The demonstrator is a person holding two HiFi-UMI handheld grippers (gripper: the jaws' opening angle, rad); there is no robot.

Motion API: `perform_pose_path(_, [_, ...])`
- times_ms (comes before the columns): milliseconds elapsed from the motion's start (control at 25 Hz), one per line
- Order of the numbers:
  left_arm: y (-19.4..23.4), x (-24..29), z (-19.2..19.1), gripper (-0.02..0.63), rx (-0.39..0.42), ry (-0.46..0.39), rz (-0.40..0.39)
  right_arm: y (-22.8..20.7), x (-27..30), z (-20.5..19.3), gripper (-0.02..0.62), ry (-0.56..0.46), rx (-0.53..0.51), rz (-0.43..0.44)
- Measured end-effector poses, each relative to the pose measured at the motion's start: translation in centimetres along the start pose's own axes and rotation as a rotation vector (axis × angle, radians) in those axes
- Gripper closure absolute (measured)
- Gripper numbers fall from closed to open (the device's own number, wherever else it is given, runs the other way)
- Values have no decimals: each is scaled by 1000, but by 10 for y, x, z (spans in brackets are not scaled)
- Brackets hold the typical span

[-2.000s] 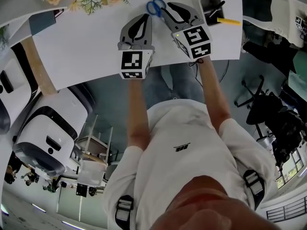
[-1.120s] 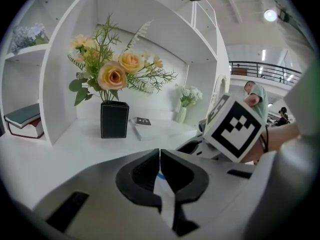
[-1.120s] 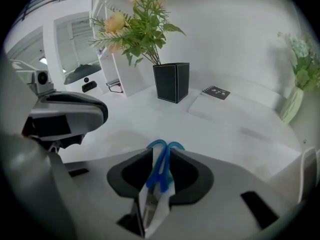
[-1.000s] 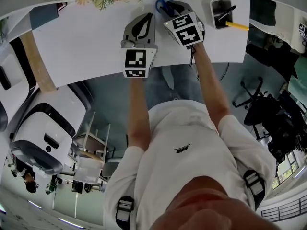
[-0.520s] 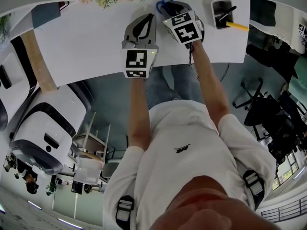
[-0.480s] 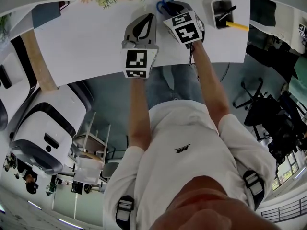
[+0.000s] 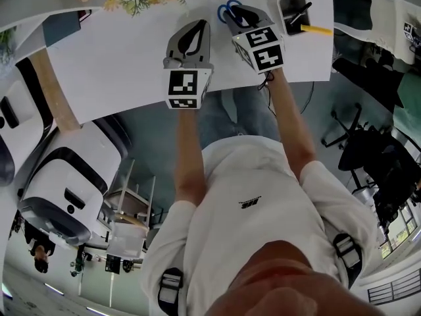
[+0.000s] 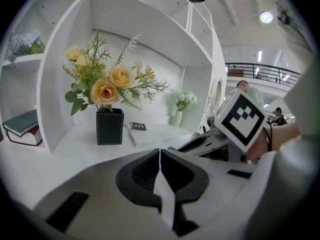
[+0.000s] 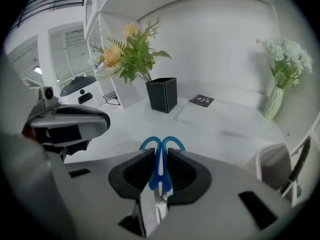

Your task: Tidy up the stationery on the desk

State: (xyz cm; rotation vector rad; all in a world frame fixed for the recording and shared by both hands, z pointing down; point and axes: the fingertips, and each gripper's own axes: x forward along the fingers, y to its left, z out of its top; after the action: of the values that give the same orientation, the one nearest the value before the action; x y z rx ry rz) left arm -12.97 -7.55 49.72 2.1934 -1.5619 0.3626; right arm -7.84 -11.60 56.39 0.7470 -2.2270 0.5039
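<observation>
Our right claw (image 9: 159, 176) has just been closing and clamps the blue scissors (image 9: 162, 145); our left claw (image 8: 160, 169) is pressed together, empty, over the white surface (image 7: 118, 58).

Right gripper (image 7: 241, 17) at scissors (image 7: 227, 8), pen holder (image 7: 284, 18) beside

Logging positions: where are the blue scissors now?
Clamped in the right gripper, the scissors are over the desk, left of the pen holder in head view.

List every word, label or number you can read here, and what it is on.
No text is readable.
Shirt: small dark logo, too small to read.
Black booklet: pale print, blurred.
Marker cubes: black-and-white square patterns, no letters.
</observation>
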Motion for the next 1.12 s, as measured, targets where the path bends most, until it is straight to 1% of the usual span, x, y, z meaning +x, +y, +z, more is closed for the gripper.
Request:
perform_pose_path(120, [-10,3,6,606,12,-3,-23,-3,-17,7,532,-37,14,-8])
perform_pose_path(600, [-62,20,45,606,84,-29,-130,-38,-87,24,534,-175,94,-83])
perform_pose_path(760, [-78,25,54,606,97,-42,-164,-54,-117,24,534,-224,148,-112])
perform_pose_path(920, [-96,32,55,606,111,-36,-200,-75,-143,17,534,-262,204,-145])
perform_pose_path(1120, [-118,42,60,606,127,-34,-238,-105,-167,7,534,-308,303,-166])
